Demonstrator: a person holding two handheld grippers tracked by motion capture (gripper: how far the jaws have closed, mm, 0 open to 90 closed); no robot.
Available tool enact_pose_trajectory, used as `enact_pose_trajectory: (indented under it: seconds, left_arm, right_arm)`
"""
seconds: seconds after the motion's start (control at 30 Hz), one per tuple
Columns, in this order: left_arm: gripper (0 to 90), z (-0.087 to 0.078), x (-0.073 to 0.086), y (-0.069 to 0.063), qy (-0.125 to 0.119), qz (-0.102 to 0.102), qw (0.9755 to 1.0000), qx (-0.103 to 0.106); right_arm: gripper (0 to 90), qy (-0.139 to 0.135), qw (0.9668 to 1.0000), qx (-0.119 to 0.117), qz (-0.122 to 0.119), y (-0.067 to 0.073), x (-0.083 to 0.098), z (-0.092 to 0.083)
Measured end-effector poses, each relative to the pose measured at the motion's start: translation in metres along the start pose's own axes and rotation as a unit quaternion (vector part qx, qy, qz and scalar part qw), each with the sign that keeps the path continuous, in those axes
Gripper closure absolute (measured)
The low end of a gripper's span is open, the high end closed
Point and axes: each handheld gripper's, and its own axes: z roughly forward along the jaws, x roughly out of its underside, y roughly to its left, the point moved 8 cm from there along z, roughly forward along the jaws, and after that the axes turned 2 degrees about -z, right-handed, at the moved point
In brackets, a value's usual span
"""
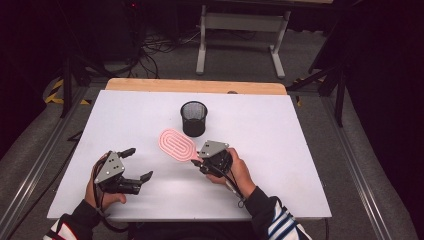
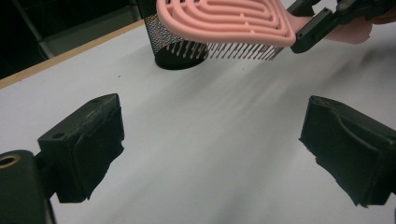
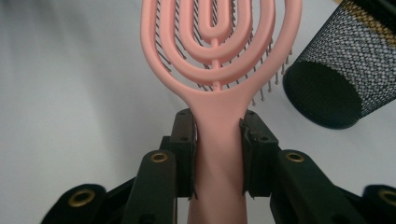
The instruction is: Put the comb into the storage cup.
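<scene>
Brush pinched by the handle, cup just ahead

My right gripper [image 3: 217, 154] clamps the pink brush [image 1: 176, 144] at its handle — head pointing straight out, held above the table, the mesh cup [image 1: 193, 118] just beyond it. My left gripper [image 1: 134, 165] idles wide open, farther from the cup.

My left gripper [image 1: 134, 166], at the lower left of the high view, is black with a grey three-cornered plate on top dotted with small dark screw holes. My right gripper [image 1: 196, 163], near the frame's centre, carries the same grey plate, and a black cable trails back from it over my wrist. In the gripper views my jaws are blocky black pads with worn, ragged edges, and brass-ringed holes mark the arms. My sleeves are dark, with white and blue stripes at the lower right and white and red at the lower left.
</scene>
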Motion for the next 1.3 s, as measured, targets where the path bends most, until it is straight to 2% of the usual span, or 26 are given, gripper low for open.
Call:
enact_pose_trajectory:
  seconds: [0.2,0.43,0.57,0.73,0.8,0.87,0.93,1.03,1.1,1.13,1.3]
  left_arm:
    - [8.8,0.004,-0.005,-0.002,0.000,-0.004,1.0000,0.008]
    - [9.8,0.017,-0.022,-0.010,-0.010,-0.025,0.9984,0.050]
    - [10.5,0.030,-0.036,-0.021,-0.013,-0.036,0.9963,0.077]
    - [12.0,0.051,-0.054,-0.035,-0.019,-0.051,0.9921,0.113]
    - [16.6,0.057,-0.059,-0.039,-0.019,-0.059,0.9908,0.121]
    - [20.6,0.062,-0.066,-0.042,-0.031,-0.063,0.9894,0.127]
    - [23.6,0.065,-0.069,-0.041,-0.032,-0.066,0.9899,0.121]
    - [25.4,0.069,-0.076,-0.042,-0.045,-0.087,0.9864,0.132]
    - [27.4,0.071,-0.080,-0.042,-0.058,-0.089,0.9850,0.136]
    - [28.4,0.071,-0.083,-0.043,-0.063,-0.097,0.9829,0.143]
    - [34.7,0.071,-0.093,-0.042,-0.086,-0.114,0.9780,0.153]
  right_arm:
    - [70.3,-0.026,0.9994,0.022,0.000,0.001,-0.005,-0.006]
    - [70.3,-0.054,0.9977,0.041,0.008,-0.001,-0.006,-0.011]
    - [70.3,-0.072,0.9961,0.050,0.011,-0.002,-0.008,-0.015]
    - [70.4,-0.096,0.9932,0.066,0.013,-0.003,-0.013,-0.021]
    - [70.4,-0.103,0.9922,0.069,0.016,-0.003,-0.014,-0.023]
    - [70.4,-0.115,0.9902,0.078,0.017,-0.004,-0.015,-0.026]
    - [70.4,-0.121,0.9892,0.080,0.018,-0.005,-0.016,-0.027]
    - [70.4,-0.131,0.9877,0.083,0.022,-0.005,-0.017,-0.029]
    - [70.4,-0.136,0.9867,0.087,0.021,-0.005,-0.017,-0.030]
    - [70.4,-0.137,0.9866,0.086,0.021,-0.005,-0.017,-0.030]
    - [70.4,-0.153,0.9833,0.097,0.022,-0.006,-0.019,-0.033]
